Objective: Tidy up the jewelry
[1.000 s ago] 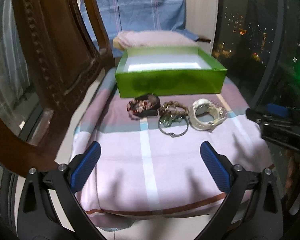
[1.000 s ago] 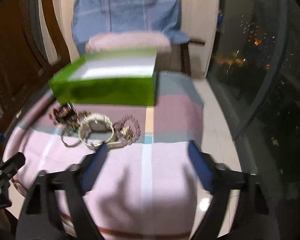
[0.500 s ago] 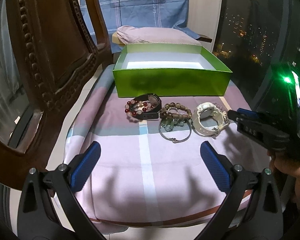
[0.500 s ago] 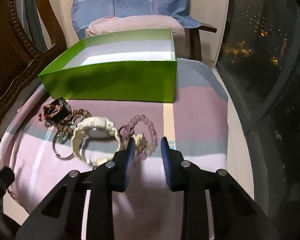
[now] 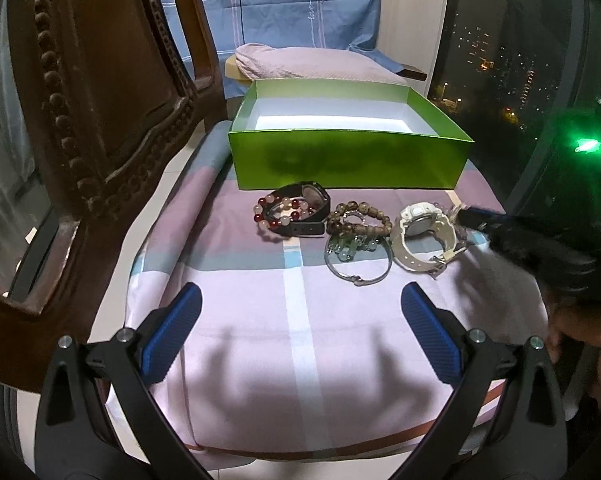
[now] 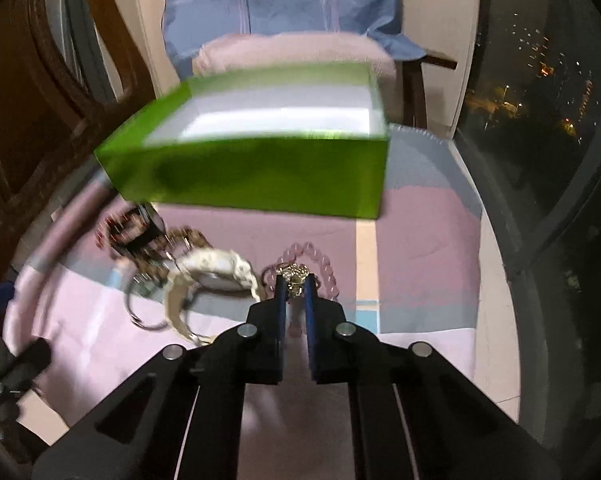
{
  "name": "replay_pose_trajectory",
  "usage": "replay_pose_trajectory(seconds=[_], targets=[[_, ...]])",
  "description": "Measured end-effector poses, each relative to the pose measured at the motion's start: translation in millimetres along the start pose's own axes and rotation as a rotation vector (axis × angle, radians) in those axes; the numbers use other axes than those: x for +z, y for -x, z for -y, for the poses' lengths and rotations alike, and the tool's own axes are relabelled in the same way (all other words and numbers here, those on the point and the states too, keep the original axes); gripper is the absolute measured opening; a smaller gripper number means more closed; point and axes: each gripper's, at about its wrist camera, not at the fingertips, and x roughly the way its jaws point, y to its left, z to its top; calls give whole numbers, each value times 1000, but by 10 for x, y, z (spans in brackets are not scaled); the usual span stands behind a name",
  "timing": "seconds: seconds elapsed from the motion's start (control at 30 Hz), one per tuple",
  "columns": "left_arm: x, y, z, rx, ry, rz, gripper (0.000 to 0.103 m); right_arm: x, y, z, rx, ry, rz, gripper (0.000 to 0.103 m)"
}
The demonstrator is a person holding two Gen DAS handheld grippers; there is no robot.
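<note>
Since the right hand-held gripper has just been closing and its blue pads now pinch the gold charm of the pink bead bracelet, the relation that matters next is where the green box sits from it: straight ahead and a bit higher, open top facing up, long side running across the view. The bracelet lies flat on the striped cloth right at the fingertips, its loop spreading forward and to the right of the pads, charm end pointing back at the gripper. Just left of the fingertips sits the white watch, strap curling toward the near edge, and further left the bangle, brown beads and the black watch with red beads. The left hand-held gripper hangs back with its jaws wide apart, holding nothing, so the right hand is clearly the nearer one. I'd guess a lift and a short carry forward over the box's near wall comes next.
</note>
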Motion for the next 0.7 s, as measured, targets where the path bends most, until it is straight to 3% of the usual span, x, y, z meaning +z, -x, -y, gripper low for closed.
replay_pose_trajectory(seconds=[0.13,0.27,0.37,0.63,0.7], targets=[[21,-42,31,-23,-16,2,99,18,313,48,31,3,90,9],[57,-121,94,-34,-34,6,97,-25,442,136,34,-8,115,9],[82,-222,172,-31,-60,-1,86,-71,429,213,45,-19,98,10],[185,-507,378,-31,-148,-17,40,-140,490,283,72,-14,89,9],[208,-549,420,-21,-180,-9,35,-156,475,306,73,-15,77,9]])
